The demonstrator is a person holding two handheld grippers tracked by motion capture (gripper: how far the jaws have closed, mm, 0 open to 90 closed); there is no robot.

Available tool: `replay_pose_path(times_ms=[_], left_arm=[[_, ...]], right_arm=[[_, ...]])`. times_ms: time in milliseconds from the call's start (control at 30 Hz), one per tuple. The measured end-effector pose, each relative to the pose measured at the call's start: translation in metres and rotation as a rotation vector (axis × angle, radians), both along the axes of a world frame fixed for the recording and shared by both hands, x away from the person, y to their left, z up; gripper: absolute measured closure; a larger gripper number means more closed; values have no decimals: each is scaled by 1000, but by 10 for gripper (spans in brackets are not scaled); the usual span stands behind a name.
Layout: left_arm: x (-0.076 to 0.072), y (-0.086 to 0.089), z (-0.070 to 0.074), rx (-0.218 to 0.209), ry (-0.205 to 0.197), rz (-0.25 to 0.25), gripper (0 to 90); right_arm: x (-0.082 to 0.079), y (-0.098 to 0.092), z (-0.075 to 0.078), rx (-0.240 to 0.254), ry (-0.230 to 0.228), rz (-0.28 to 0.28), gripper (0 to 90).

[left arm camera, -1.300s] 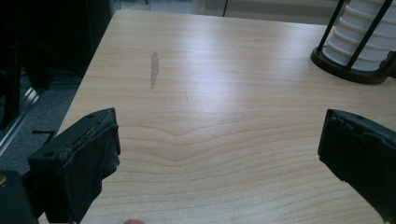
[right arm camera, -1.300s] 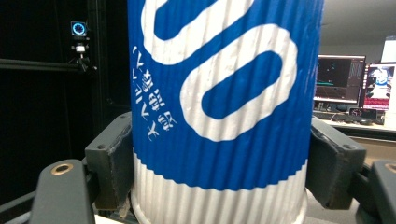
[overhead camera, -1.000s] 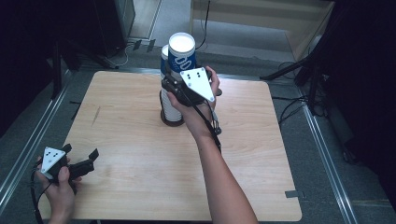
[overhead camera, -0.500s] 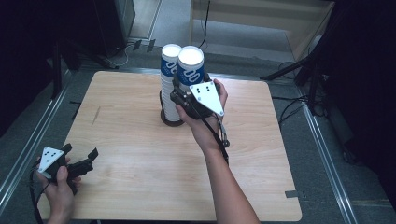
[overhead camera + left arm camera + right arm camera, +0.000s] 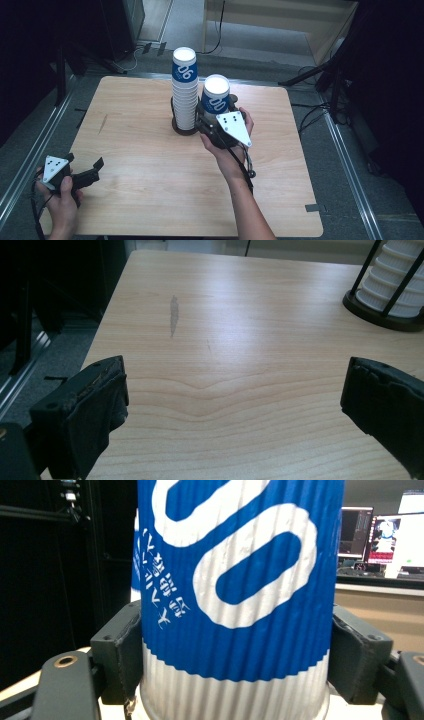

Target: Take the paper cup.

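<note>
Here the right tongs [image 5: 212, 122] clamp a blue-and-white cup [image 5: 216, 97] beside the cup stack [image 5: 184, 85]; the left tongs [image 5: 87, 172] gape empty.

A light wooden table [image 5: 150, 190] with rounded corners carries it all. Standing directly on it is a dark round holder [image 5: 183, 130] with thin upright rods, holding a tall stack of blue-and-white paper cups [image 5: 184, 90], just left of the right gripper [image 5: 210, 125]. A faint grey smear [image 5: 173, 315] marks the wood ahead of the left gripper [image 5: 82, 175], which sits at the table's near left corner.
</note>
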State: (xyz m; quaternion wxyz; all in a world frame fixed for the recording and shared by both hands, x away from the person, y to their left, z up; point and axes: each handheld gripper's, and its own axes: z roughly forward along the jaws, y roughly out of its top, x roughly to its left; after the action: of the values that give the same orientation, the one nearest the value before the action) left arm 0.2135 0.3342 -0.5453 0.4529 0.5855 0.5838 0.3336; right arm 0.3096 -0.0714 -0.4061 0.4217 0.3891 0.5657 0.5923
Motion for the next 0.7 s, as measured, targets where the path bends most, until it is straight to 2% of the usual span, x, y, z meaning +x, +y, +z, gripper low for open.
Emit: replay_pose_path(times_ms=[133, 200, 333, 533, 700], left_arm=[[0, -10, 6, 4, 2, -24, 0], [0, -16, 10, 3, 1, -43, 0], [-1, -28, 19, -4, -4, -60, 0], [2, -50, 26, 22, -15, -113, 0], [7, -65, 34, 20, -26, -150, 0]], right_arm=[[-7, -7, -12, -9, 17, -10, 218], [-11, -10, -17, -27, 25, -52, 216], [-18, -20, -27, 0, 47, -52, 214], [-28, -27, -41, -19, 71, -50, 213], [-36, -29, -51, -40, 95, -74, 212]])
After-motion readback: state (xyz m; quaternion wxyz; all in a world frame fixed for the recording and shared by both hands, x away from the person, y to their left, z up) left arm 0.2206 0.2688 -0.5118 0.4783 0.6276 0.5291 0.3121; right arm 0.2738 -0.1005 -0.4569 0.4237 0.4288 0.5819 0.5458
